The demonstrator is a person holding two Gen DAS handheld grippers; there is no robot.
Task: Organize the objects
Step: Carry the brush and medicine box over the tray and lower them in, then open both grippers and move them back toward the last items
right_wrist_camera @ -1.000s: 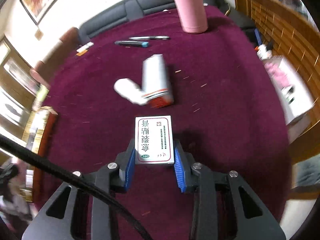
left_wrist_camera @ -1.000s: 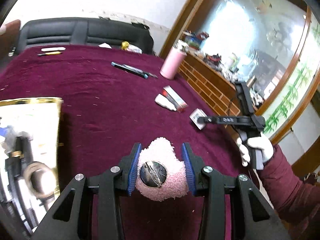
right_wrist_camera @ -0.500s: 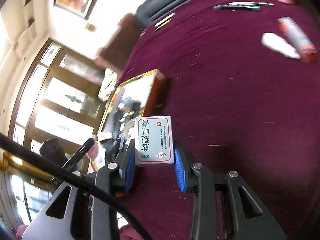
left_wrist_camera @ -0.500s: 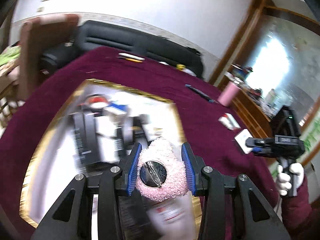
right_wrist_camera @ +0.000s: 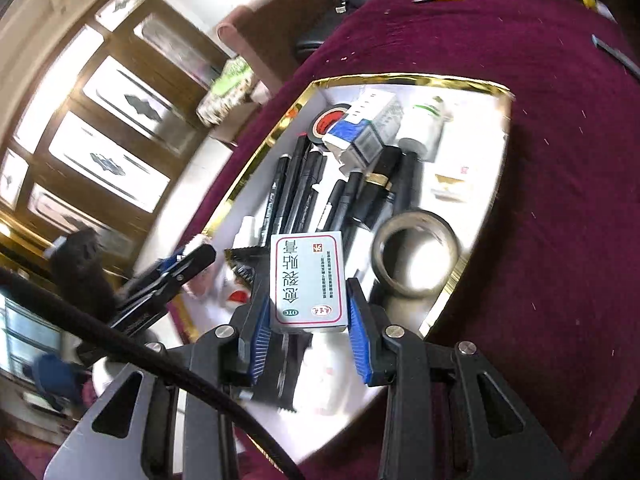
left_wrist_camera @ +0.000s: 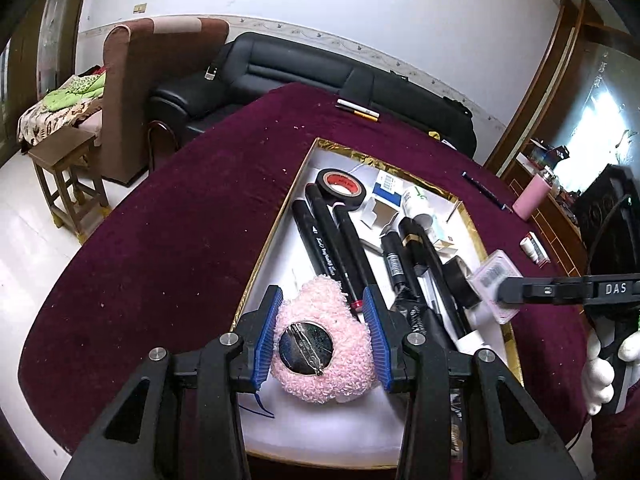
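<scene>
While both claws hang over the gold-rimmed tray (left_wrist_camera: 276, 222), each is clenched on an item. Left gripper (left_wrist_camera: 322, 336): blue pads pressed into both sides of the pink fuzzy brooch (left_wrist_camera: 326, 344), metal pin-back facing the camera; it sits above the tray's near-left part, at 6 o'clock in the left wrist view. Right gripper (right_wrist_camera: 308, 326): clamped on the white medicine box (right_wrist_camera: 308, 280), printed face up, above the tray's near end, beside the grey tape roll (right_wrist_camera: 416, 256) at 3 o'clock of it.

Tray contents, left wrist view: black markers (left_wrist_camera: 328, 240) lying side by side at centre, black tape roll with red core (left_wrist_camera: 340, 186) at 12 o'clock of them, blue-and-white carton (left_wrist_camera: 388, 192) and small white bottle (left_wrist_camera: 416, 200) at 1 o'clock.

Tray rests on the maroon tablecloth (left_wrist_camera: 160, 240). Outside it: pink tumbler (left_wrist_camera: 532, 196) at 3 o'clock, two pens (left_wrist_camera: 358, 110) at 12 o'clock near the black sofa (left_wrist_camera: 288, 68).
</scene>
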